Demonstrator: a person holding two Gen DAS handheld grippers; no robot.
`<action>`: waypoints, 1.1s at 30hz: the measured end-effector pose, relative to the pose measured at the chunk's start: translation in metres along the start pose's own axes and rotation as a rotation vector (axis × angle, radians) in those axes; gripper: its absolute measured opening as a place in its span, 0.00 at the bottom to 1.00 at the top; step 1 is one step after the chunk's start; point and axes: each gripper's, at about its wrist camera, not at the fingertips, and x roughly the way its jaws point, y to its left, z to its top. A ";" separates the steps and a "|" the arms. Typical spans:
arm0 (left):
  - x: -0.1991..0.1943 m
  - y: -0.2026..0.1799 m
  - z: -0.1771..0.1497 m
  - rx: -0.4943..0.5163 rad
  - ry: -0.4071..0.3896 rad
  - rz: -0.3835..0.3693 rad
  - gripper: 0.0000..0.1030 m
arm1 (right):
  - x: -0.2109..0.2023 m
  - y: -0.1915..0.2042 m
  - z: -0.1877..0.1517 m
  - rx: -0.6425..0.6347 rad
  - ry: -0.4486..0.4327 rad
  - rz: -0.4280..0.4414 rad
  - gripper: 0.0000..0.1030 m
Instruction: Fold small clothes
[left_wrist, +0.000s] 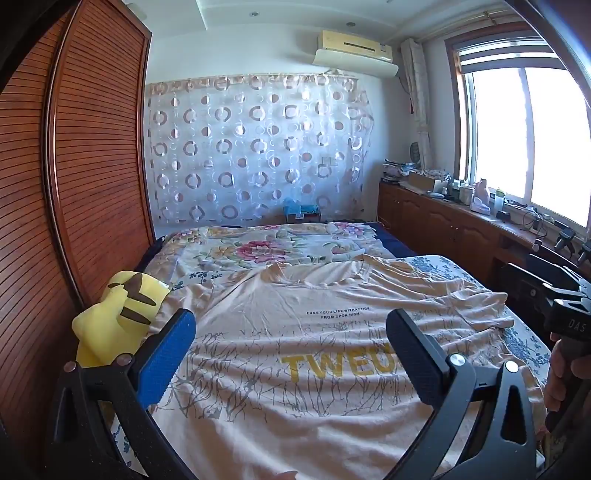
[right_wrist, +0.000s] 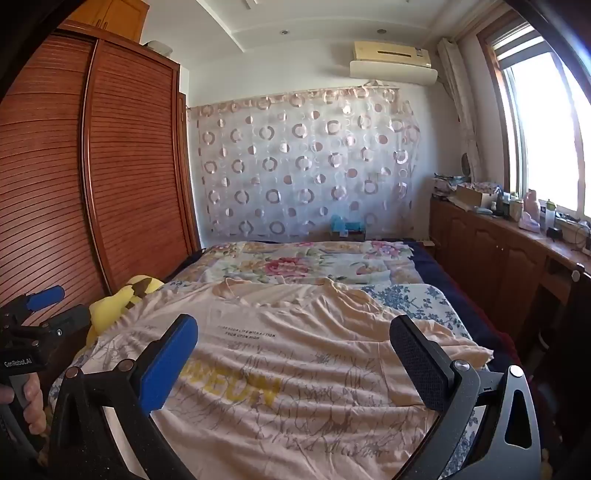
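In the left wrist view the left gripper fills the lower part of the frame with its jaws spread wide and nothing between them, hovering over a peach T-shirt that lies spread, front up, across the middle and lower frame on the floral bedspread. The shirt is rumpled, with ridges running across the chest print and the right sleeve bunched at centre right. A yellow plush toy sits at the left edge just beside the shirt, and the right gripper's body with part of a hand shows at the far right. The first fold will likely go best if the wrinkles are smoothed and a sleeve or side hem is pinched through one layer only, well away from the toy. In the right wrist view the right gripper is likewise spread and empty in the lower frame above the same shirt, whose collar lies in the centre, toward the far end of the bed. The left gripper appears at the left edge, also open. The shirt's lower hem is cut off beneath the fingers in both views, the left sleeve is largely hidden near the toy, the yellow lettering is partly covered, and the small printed line is hard to read here.
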 end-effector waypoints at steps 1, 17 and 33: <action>0.000 0.000 0.000 -0.002 0.002 -0.004 1.00 | 0.000 0.000 0.000 0.009 0.006 0.001 1.00; 0.000 0.007 0.000 -0.007 0.016 0.000 1.00 | 0.001 0.002 -0.002 -0.003 -0.002 0.010 1.00; 0.000 0.009 -0.001 -0.005 0.015 0.005 1.00 | 0.002 0.003 -0.003 -0.002 -0.001 0.011 1.00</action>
